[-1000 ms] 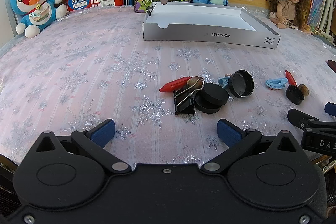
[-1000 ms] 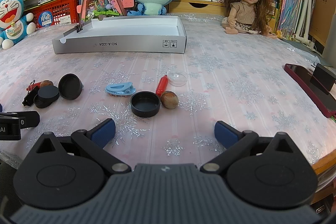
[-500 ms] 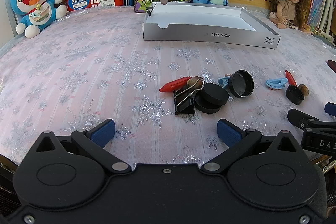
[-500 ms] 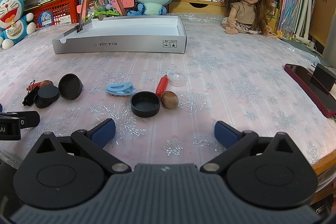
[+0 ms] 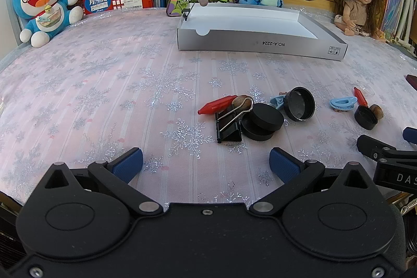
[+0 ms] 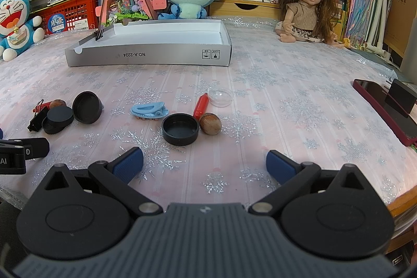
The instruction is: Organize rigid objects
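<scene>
Small items lie scattered on the snowflake tablecloth. In the left wrist view a black binder clip (image 5: 228, 125), stacked black lids (image 5: 263, 120), a tilted black cap (image 5: 299, 104), a red cone (image 5: 216, 104) and a nut (image 5: 241, 101) sit just ahead of my open, empty left gripper (image 5: 206, 164). In the right wrist view a black lid (image 6: 180, 129), a nut (image 6: 210, 123), a red cone (image 6: 201, 105), a blue hair clip (image 6: 149, 110) and a clear dish (image 6: 220, 96) lie ahead of my open, empty right gripper (image 6: 204, 164). A grey, white-lined box tray (image 6: 148, 57) stands farther back.
Plush toys, a doll (image 6: 306, 9), a red crate and bookshelves line the table's far edge. A dark red phone (image 6: 385, 106) with a black block lies at the right edge. The left gripper's finger (image 6: 31, 147) shows at the right view's left edge.
</scene>
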